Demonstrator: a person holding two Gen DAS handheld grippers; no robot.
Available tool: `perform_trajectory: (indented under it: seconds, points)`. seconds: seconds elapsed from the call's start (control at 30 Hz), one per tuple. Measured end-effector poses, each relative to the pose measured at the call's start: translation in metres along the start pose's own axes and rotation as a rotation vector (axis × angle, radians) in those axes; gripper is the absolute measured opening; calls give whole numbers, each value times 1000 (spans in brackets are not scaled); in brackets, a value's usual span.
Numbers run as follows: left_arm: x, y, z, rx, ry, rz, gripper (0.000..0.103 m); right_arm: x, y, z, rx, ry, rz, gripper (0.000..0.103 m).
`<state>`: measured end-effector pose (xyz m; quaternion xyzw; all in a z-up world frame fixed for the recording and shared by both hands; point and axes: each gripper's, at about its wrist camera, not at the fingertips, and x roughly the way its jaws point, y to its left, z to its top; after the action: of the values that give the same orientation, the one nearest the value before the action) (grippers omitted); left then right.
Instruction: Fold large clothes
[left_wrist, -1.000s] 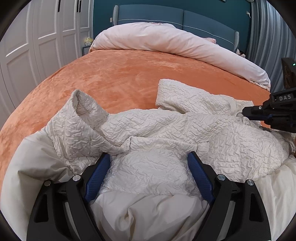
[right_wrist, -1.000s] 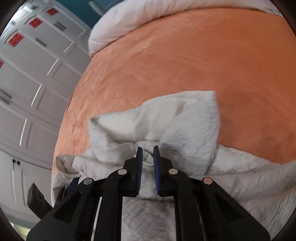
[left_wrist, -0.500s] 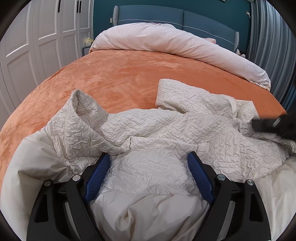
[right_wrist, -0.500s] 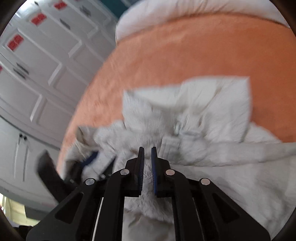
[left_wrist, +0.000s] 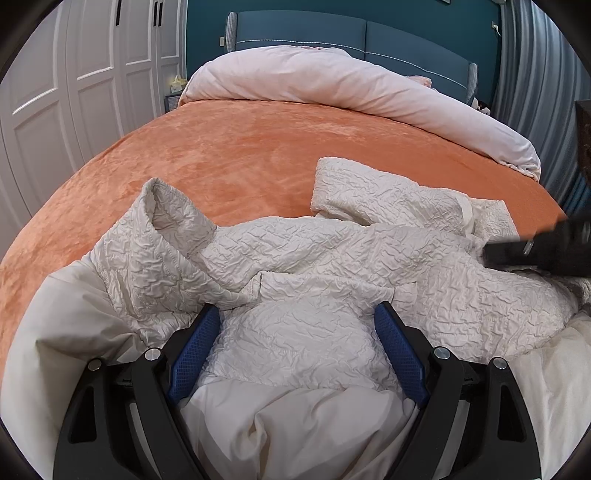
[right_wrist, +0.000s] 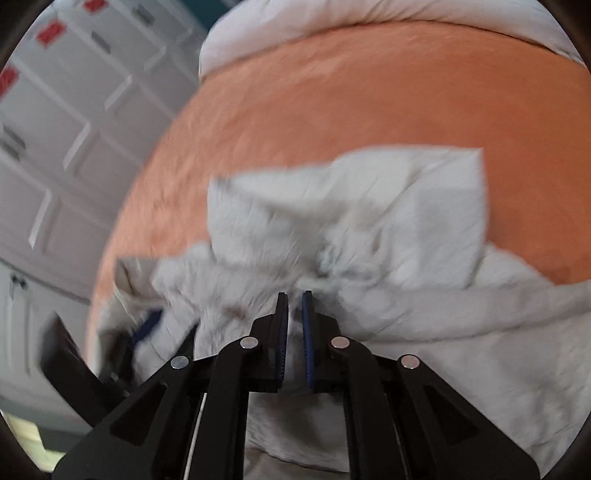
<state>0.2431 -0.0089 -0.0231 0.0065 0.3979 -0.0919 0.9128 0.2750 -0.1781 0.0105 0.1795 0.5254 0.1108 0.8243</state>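
Two grippers at work over a crumpled cream jacket (left_wrist: 332, 258) on an orange bedspread (left_wrist: 229, 155) — quilted shell up, smooth lining spilling toward the near edge. Left gripper (left_wrist: 295, 314) hanging just above the heap, blue pads (left_wrist: 397, 350) spread wide, nothing pinched between them, a hump of quilted fabric in the gap below. Right gripper (right_wrist: 294, 302) nearly closed, pads a narrow slit apart; fabric bunched right at the tips, though too blurred to tell whether any is clamped. Seen from the left wrist as a dark smear (left_wrist: 543, 251) low over the jacket's right side. One sleeve (left_wrist: 159, 221) standing up at the left with its cuff open, another folded part (left_wrist: 388, 192) lying flat toward the far right. Jacket entirely on the near half of the bed, far half bare save a pale duvet (left_wrist: 351, 88) rolled against a blue headboard (left_wrist: 332, 31). White panelled wardrobe doors (left_wrist: 74, 74) along the left wall, grey curtain (left_wrist: 535, 74) at the right. Right wrist view streaked with motion blur — jacket (right_wrist: 369, 221), bedspread (right_wrist: 369, 92) and left gripper's frame (right_wrist: 74, 354) all softened
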Motion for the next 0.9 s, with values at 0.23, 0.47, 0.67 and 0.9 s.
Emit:
perform_trajectory:
  seconds: [0.23,0.47,0.67,0.9]
  points:
    - [0,0,1,-4,-1,-3,84,-47,9,-24,42,-137,-9,7]
    - [-55,11,24,-44,-109,7,85,-84,3,-61,-53,-207,-117,8]
    - [-5,59,46,-92,40,102,87,-79,-66,-47,86,-258,-255,3]
    - [50,86,36,-178,124,137,95,-46,-115,-40,168,-230,-255,0]
